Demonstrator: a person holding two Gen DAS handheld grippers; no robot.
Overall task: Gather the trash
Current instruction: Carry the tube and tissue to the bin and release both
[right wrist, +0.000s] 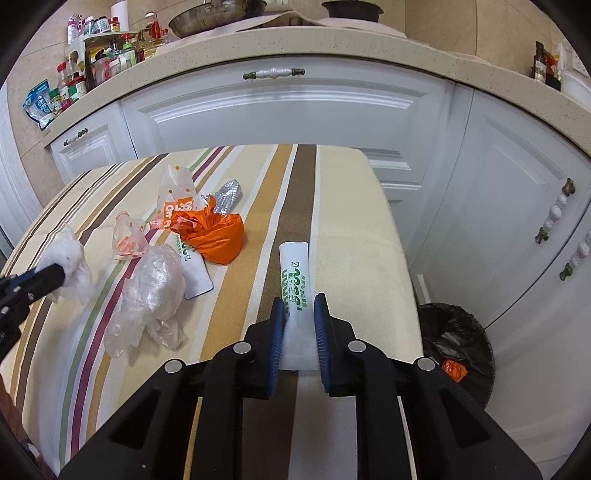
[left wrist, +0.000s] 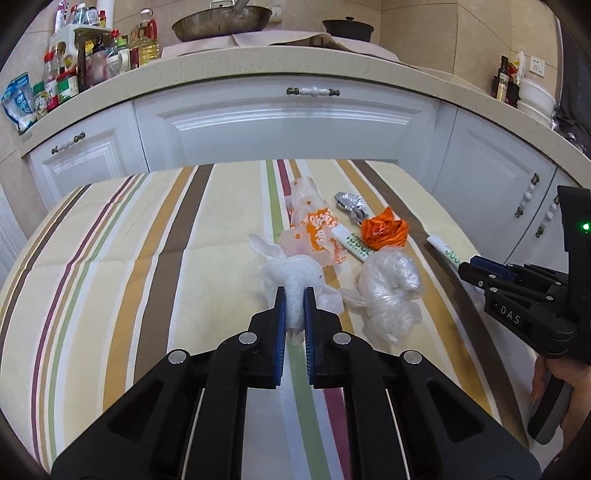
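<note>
My left gripper (left wrist: 295,295) is shut on a crumpled white tissue (left wrist: 295,275) above the striped tablecloth (left wrist: 147,258); it also shows in the right wrist view (right wrist: 74,264). My right gripper (right wrist: 300,302) is shut on a white packet with green print (right wrist: 294,273), also seen in the left wrist view (left wrist: 445,251). On the cloth lie a clear plastic bag (right wrist: 151,291), an orange bag (right wrist: 218,236), an orange-printed wrapper (right wrist: 177,192), a second white packet (right wrist: 194,273) and a silver foil piece (right wrist: 229,195).
A bin with a black liner (right wrist: 458,347) stands on the floor right of the table, with an orange scrap inside. White cabinets (right wrist: 288,107) and a countertop with bottles (right wrist: 96,59) and pans (left wrist: 221,22) lie behind.
</note>
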